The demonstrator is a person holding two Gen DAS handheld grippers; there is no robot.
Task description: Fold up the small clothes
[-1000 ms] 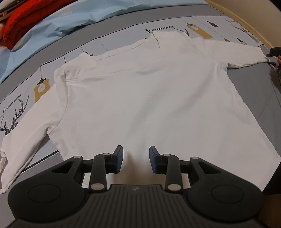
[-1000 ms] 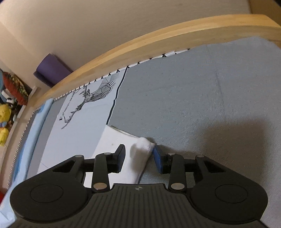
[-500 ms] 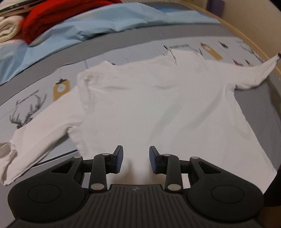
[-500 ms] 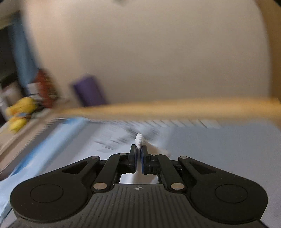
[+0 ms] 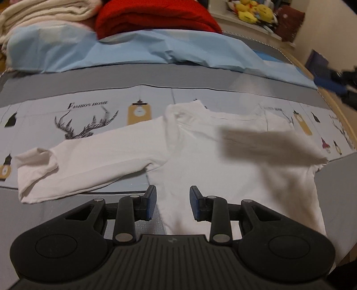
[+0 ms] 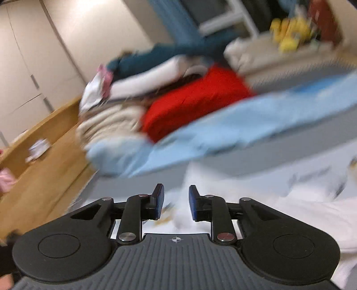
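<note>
Printed bedspread fills left wrist view, grey band across 12 o'clock. Light-blue sheet bunched beyond. Red folded blanket at 12 o'clock, cream blanket at 11 o'clock. White long-sleeved shirt flat at centre; one sleeve stretched toward 9 o'clock, other sleeve blurred over chest at 2 o'clock. Left gripper above hem, jaws apart, empty. Right gripper opening, nothing between pads; its view blurred.
</note>
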